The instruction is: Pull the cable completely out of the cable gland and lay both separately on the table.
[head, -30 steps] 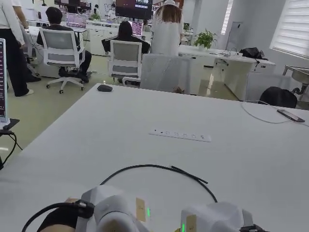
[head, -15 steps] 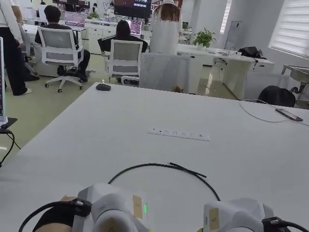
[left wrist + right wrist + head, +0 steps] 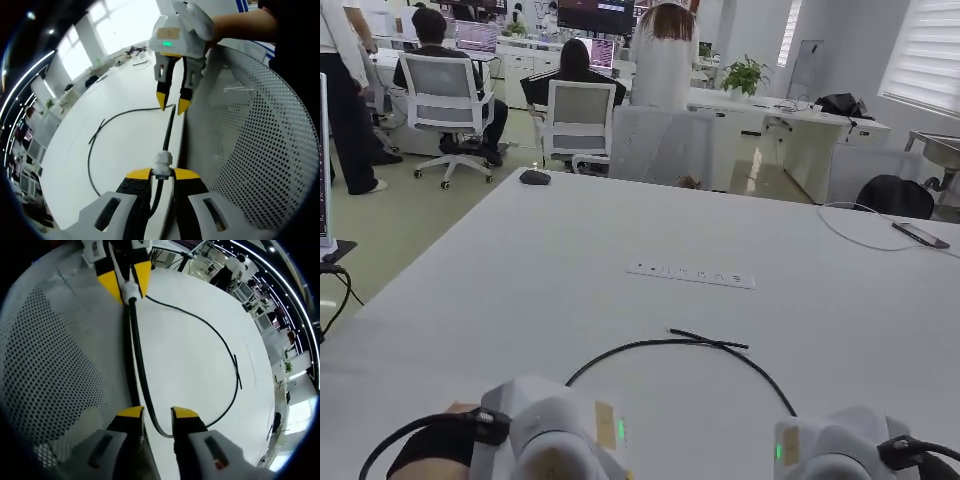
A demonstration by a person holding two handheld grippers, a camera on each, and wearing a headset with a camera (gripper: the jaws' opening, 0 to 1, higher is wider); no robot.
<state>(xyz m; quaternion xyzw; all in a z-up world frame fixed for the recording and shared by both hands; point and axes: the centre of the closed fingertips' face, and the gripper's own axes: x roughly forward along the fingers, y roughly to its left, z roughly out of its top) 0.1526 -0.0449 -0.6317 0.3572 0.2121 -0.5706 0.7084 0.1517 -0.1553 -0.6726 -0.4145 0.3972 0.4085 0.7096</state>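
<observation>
The job looks barely begun: the cable [image 3: 670, 343] runs through the gland [image 3: 162, 164], and neither lies apart on the desk [image 3: 570, 250]. The pull-out and 2 put-downs are left to do. The left tool [image 3: 161, 175] pinches the gland, at 6 o'clock in the left gripper view. The right tool [image 3: 152, 414] straddles the cable with jaws slightly spread, seemingly not clamping it; it hangs at 12 o'clock in the left gripper view. The cable's free loop rests on the desk, toward 12 o'clock from both tools in the head view.
</observation>
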